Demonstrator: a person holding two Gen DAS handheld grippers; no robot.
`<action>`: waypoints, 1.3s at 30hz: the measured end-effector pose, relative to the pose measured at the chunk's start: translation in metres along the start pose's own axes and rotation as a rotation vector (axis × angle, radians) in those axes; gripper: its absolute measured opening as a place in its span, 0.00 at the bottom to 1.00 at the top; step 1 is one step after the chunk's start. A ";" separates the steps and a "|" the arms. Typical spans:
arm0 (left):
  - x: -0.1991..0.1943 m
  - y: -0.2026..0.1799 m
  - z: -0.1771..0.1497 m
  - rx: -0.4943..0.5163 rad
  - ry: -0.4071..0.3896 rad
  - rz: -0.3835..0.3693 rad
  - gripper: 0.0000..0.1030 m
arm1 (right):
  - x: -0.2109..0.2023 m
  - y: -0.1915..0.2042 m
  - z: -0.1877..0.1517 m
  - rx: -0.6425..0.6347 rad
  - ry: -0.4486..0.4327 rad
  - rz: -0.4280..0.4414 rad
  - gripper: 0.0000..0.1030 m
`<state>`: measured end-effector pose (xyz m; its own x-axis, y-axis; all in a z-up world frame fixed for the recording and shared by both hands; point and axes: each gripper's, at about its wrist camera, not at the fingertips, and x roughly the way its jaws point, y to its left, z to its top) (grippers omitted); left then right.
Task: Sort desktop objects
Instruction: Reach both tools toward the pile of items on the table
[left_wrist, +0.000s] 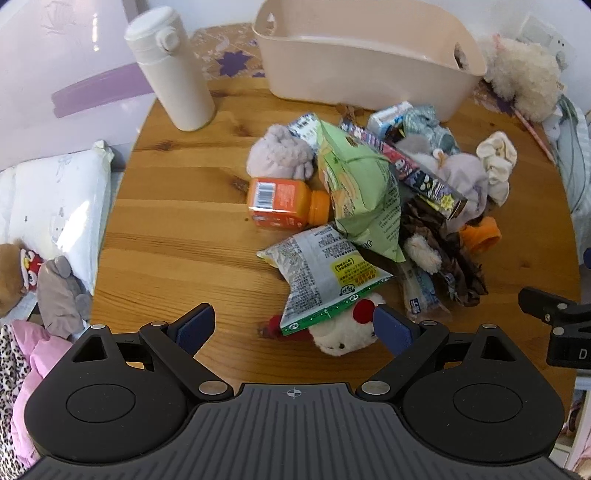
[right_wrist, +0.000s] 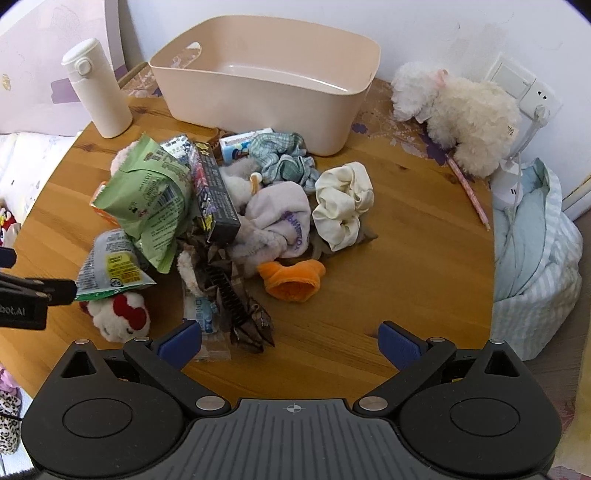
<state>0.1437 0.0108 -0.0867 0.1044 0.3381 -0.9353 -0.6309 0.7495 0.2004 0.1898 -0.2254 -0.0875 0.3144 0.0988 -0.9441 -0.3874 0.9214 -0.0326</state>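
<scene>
A pile of objects lies on the round wooden table (left_wrist: 177, 229): a green snack bag (left_wrist: 360, 184), a grey snack packet (left_wrist: 325, 273), an orange bottle (left_wrist: 280, 202), a small white plush with red bow (left_wrist: 347, 332), a dark patterned box (right_wrist: 214, 195), a cream scrunchie (right_wrist: 343, 203), an orange plush piece (right_wrist: 291, 280) and a dark hair claw (right_wrist: 240, 306). A beige empty bin (right_wrist: 266, 88) stands behind the pile. My left gripper (left_wrist: 293, 328) is open above the near edge, by the white plush. My right gripper (right_wrist: 290, 341) is open, empty, near the hair claw.
A white flask (left_wrist: 170, 70) stands at the back left. A large fluffy white plush (right_wrist: 458, 110) lies at the back right by a wall socket. A pale blue striped cloth (right_wrist: 532, 266) sits off the table's right edge. A pillow (left_wrist: 55, 199) and toys lie left.
</scene>
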 end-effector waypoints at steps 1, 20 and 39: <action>0.004 -0.001 0.001 0.002 0.006 -0.001 0.92 | 0.003 0.000 0.000 0.001 0.004 -0.002 1.00; 0.061 -0.004 0.009 -0.079 0.054 -0.013 0.92 | 0.041 -0.013 0.004 0.018 0.045 -0.020 1.00; 0.087 0.009 0.014 -0.227 0.040 -0.037 0.91 | 0.078 0.023 0.011 -0.071 -0.018 0.100 1.00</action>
<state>0.1579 0.0555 -0.1625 0.1034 0.2864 -0.9525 -0.7844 0.6123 0.0990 0.2154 -0.1925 -0.1583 0.2863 0.1963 -0.9378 -0.4782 0.8774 0.0377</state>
